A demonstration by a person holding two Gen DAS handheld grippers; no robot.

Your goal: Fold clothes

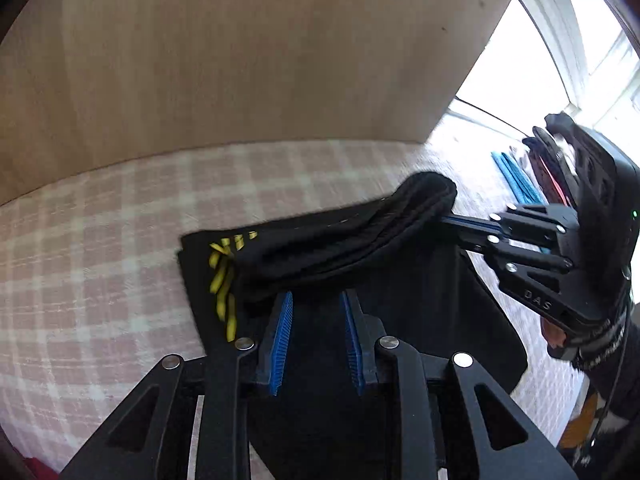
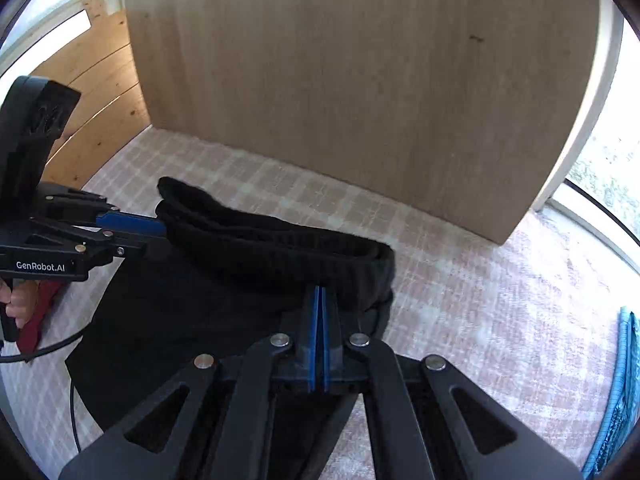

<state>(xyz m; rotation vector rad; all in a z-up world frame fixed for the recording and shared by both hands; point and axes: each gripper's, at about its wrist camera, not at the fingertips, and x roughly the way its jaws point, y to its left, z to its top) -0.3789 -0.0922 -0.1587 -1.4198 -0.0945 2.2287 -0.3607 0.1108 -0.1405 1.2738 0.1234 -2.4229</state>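
Observation:
A black garment (image 1: 420,300) with a yellow print (image 1: 224,280) lies on a pink checked cover (image 1: 100,260). Its thick ribbed waistband (image 2: 272,248) is raised and stretched between both grippers. In the left wrist view my left gripper (image 1: 316,300) has its blue pads (image 1: 280,340) a little apart, with black cloth filling the gap and the band over their tips. The right wrist view shows the left gripper (image 2: 162,238) biting the band's left end. My right gripper (image 2: 320,292) has its pads pressed together on the band's right end. It also appears as the right gripper (image 1: 452,228) in the left wrist view.
A tall wooden panel (image 2: 360,80) stands just behind the garment. Folded blue cloth (image 2: 624,380) lies at the right, a red item (image 2: 36,320) at the left under a person's hand (image 2: 16,304). Bright windows lie beyond.

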